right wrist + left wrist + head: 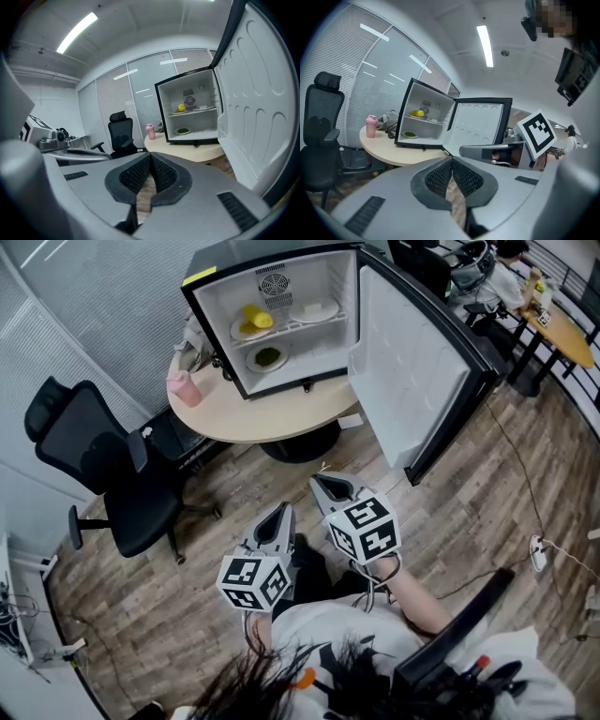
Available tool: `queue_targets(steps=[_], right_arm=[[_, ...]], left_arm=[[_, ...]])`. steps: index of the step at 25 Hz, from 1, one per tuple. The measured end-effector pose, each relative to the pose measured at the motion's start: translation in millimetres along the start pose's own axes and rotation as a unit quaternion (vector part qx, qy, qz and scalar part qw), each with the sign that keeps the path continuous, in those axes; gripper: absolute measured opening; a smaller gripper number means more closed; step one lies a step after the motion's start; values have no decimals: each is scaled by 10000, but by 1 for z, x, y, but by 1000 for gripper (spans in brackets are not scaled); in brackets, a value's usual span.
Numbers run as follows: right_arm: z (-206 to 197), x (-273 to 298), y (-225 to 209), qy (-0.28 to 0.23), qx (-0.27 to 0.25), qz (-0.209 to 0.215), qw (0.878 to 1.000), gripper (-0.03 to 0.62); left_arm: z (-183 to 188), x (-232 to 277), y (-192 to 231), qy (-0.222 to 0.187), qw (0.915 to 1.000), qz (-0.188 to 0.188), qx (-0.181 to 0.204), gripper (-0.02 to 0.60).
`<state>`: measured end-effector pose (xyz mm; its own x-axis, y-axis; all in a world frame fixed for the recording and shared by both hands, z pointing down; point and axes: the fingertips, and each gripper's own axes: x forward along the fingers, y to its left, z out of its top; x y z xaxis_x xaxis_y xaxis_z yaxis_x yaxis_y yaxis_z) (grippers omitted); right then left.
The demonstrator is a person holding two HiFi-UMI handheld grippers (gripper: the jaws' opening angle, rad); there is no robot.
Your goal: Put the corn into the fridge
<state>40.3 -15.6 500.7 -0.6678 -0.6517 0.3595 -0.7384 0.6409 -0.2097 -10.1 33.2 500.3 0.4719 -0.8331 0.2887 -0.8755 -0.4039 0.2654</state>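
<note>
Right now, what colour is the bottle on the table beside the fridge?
The bottle is pink; it shows best in the head view.

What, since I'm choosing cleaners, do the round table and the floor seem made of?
Table: smooth, matte beige top, likely laminate or painted board; no grain shows. Floor: brown planks with grain and seams, wood or wood-look laminate; cannot tell which.

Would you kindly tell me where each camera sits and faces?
Head view: on the person's head, looking steeply down at the open fridge; left tool, right tool and forearm show.
Left gripper view: on the left tool, facing the fridge over shut jaws; right tool shows.
Right gripper view: on the right tool, facing the fridge over shut jaws; left tool shows.
All three share the fridge and chair.
</note>
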Motion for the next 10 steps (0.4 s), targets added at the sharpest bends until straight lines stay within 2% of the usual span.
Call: queue_targets(steps=[10], right_arm=[[-1, 8, -16, 76, 25, -58, 10000, 17]], left_arm=[[3, 13, 8, 6, 10000, 27, -67, 11]])
